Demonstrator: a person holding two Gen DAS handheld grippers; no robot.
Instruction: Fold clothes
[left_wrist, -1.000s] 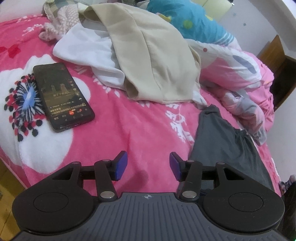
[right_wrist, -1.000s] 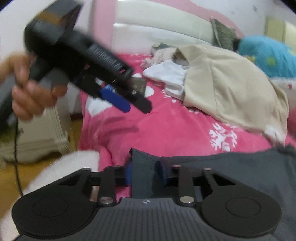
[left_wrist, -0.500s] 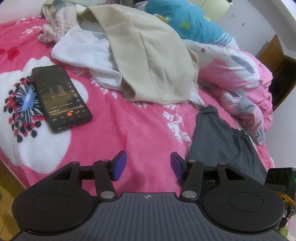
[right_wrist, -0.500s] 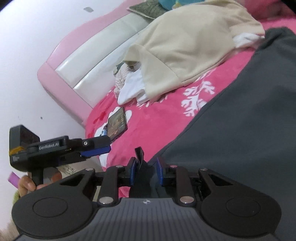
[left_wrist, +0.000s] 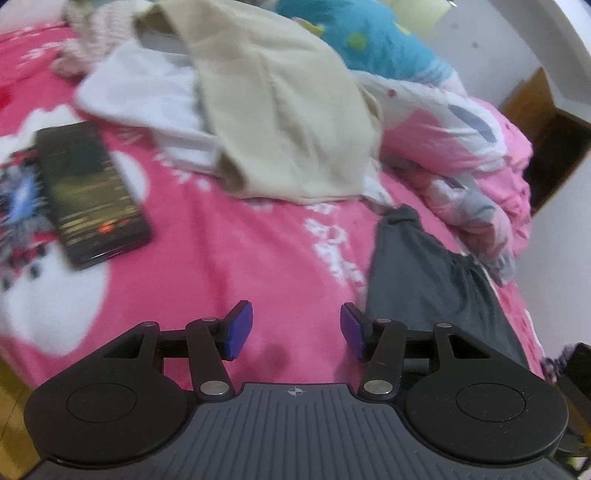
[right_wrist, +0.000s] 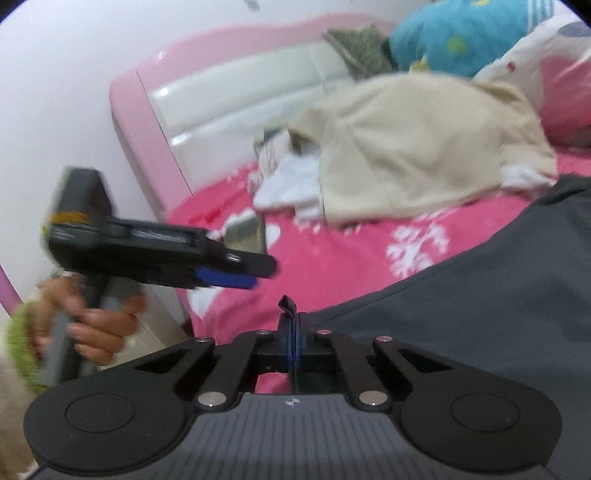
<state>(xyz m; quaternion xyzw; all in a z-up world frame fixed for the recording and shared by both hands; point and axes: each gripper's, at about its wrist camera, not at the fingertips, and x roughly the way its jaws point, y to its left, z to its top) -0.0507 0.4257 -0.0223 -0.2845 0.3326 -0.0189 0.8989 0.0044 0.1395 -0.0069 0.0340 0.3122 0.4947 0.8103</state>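
My left tongs (left_wrist: 295, 328) hang over the bed (left_wrist: 221, 258), nothing btwn them. Phone (left_wrist: 88, 192) lies to their left on the bed; clothes pile (left_wrist: 280, 122) behind, w/ pillow (left_wrist: 369, 40) further back. Trousers (left_wrist: 424, 280) lie to the right; my right tongs (right_wrist: 293, 332) pinch their edge.

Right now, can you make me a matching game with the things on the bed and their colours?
Things:
1. phone
2. garment pinched in the right gripper
3. big garment on top of the pile
4. blanket

Colours:
A. beige
B. pink with white patterns
C. black
D. dark grey

Pairs: 1-C, 2-D, 3-A, 4-B

The dark grey garment has a corner caught between the shut pads.
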